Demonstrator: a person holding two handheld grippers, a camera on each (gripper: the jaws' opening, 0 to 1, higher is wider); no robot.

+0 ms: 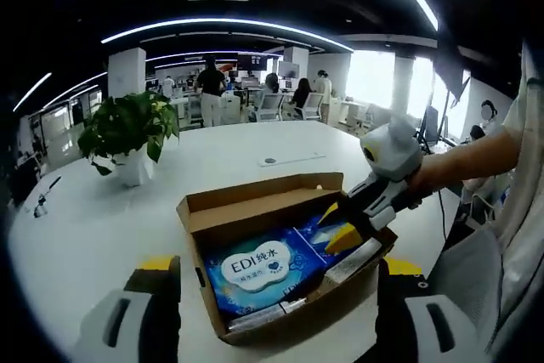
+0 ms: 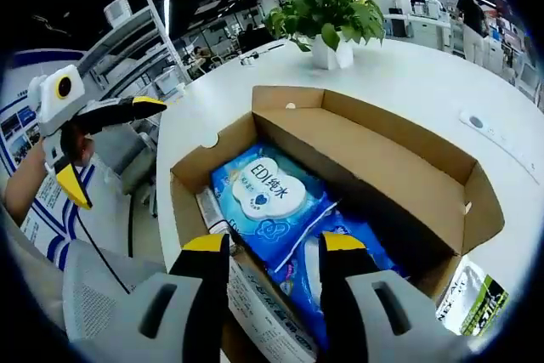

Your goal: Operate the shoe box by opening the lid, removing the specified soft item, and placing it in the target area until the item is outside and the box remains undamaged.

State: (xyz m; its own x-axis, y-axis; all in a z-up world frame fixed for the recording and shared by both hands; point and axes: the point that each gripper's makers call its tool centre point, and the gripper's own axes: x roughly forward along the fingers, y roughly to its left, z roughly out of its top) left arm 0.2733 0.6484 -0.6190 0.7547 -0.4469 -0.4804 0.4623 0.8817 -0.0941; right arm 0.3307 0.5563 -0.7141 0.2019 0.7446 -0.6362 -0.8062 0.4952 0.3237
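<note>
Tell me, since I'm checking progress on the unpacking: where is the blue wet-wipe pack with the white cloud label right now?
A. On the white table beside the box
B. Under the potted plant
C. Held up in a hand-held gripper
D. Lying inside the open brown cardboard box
D: the blue wet-wipe pack with the white cloud label lies flat inside the open brown cardboard box, lid folded back.
</note>
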